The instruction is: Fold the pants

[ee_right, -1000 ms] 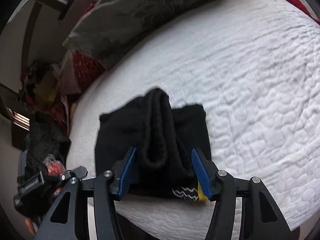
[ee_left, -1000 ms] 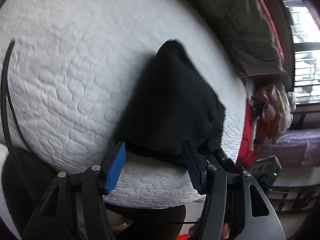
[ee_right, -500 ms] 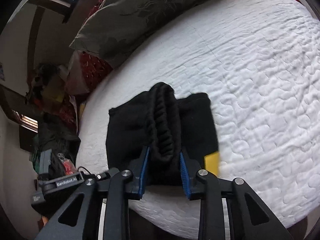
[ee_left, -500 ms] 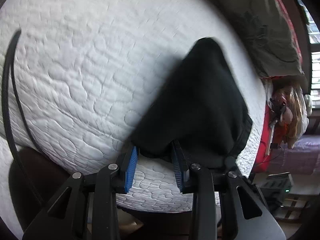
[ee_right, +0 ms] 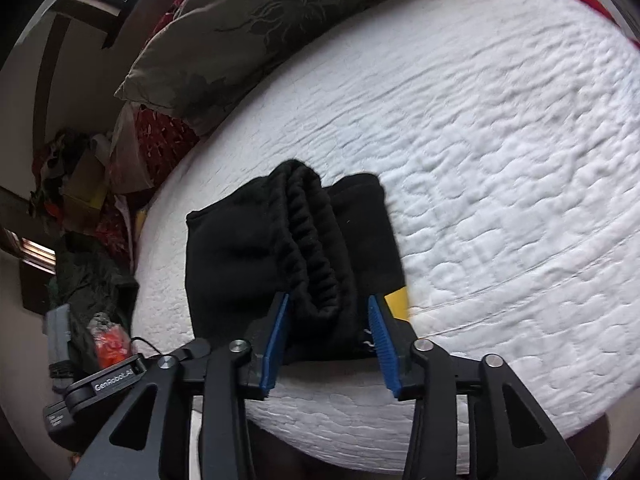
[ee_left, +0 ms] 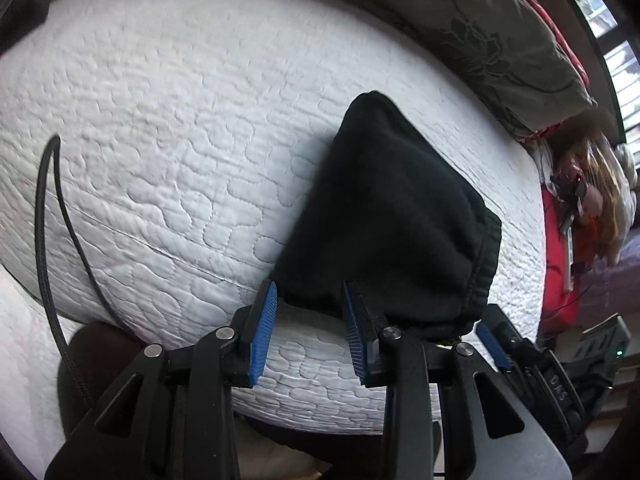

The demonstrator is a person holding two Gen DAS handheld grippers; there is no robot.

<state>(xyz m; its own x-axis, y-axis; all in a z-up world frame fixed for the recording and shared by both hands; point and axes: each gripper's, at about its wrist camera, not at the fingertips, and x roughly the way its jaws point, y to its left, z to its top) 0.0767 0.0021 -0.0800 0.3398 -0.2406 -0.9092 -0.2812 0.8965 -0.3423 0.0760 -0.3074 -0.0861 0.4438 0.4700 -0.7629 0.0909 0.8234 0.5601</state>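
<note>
The black pants (ee_left: 392, 216) lie folded into a compact bundle on the white quilted mattress (ee_left: 168, 152), near its front edge. In the right wrist view the pants (ee_right: 248, 264) show their ribbed elastic waistband (ee_right: 316, 248) on top. My left gripper (ee_left: 310, 330) is at the bundle's near left corner, its blue pads apart with only the fabric's edge between them. My right gripper (ee_right: 330, 340) straddles the waistband end, jaws open. A yellow tag (ee_right: 396, 302) shows beside the right finger.
A grey-green floral pillow (ee_right: 256, 28) lies along the far side of the mattress. Clutter and red fabric sit beside the bed (ee_left: 576, 216). A black cable (ee_left: 52, 216) loops over the mattress at the left. The other gripper's body shows at the lower left (ee_right: 100, 380).
Both grippers closed on the bundle half a second ago and have now opened again. The pants stay in place on the mattress.
</note>
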